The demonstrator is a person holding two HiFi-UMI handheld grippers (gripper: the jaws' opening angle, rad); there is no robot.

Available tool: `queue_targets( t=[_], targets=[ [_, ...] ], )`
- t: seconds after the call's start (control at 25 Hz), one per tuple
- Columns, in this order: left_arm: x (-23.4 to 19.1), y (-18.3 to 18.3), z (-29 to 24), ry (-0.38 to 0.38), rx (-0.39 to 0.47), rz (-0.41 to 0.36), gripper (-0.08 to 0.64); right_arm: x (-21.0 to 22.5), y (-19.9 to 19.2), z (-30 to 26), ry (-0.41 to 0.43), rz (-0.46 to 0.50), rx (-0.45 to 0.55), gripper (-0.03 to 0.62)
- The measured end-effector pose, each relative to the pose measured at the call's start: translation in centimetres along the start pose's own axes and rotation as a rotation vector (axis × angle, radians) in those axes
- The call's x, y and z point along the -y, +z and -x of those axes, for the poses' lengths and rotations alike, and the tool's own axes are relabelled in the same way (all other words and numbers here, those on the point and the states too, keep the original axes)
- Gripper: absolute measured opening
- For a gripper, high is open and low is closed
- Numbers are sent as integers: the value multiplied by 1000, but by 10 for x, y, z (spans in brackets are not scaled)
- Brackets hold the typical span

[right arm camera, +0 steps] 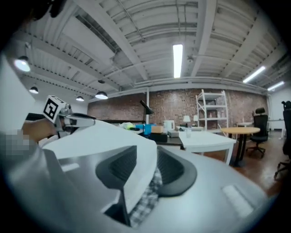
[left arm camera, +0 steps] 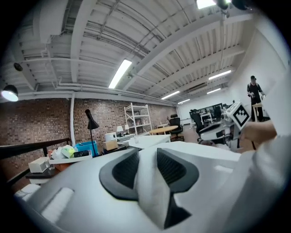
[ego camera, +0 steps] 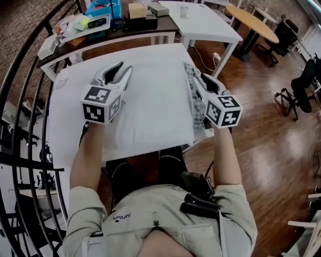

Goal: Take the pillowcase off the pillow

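Observation:
A white pillow (ego camera: 150, 95) lies flat on the white table (ego camera: 62, 125). A strip of grey checked fabric (ego camera: 197, 116) shows along its right edge. My left gripper (ego camera: 122, 68) is at the pillow's far left part. In the left gripper view a fold of white fabric (left arm camera: 152, 191) stands between its parted jaws (left arm camera: 146, 159). My right gripper (ego camera: 199, 79) is at the pillow's right edge. In the right gripper view white fabric and checked fabric (right arm camera: 145, 200) lie between its parted jaws (right arm camera: 154, 164). Both grippers point nearly level, away from me.
Behind the pillow stands a dark table with a blue bin (ego camera: 103, 10) and boxes. A white table (ego camera: 205, 22) and a round wooden table (ego camera: 251, 22) stand at the back right. A black railing (ego camera: 20, 75) curves along the left. Office chairs (ego camera: 306, 80) stand on the wooden floor.

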State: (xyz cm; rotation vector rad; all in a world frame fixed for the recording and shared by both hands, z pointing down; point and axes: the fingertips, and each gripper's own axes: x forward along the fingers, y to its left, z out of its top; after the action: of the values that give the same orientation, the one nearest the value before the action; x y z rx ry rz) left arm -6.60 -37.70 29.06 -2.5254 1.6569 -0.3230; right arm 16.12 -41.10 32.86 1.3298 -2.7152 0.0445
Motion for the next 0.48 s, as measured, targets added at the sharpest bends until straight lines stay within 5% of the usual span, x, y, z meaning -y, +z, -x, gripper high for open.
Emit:
queue_targets(
  t=[0.24,0.48],
  targets=[
    [29,-17,84,1,-49,-177,226,-90,-14,40,135,184,-39,190],
    [4,-102,170,168,-232,-146,202,-90,-54,29,75,274,-121,178]
  ],
)
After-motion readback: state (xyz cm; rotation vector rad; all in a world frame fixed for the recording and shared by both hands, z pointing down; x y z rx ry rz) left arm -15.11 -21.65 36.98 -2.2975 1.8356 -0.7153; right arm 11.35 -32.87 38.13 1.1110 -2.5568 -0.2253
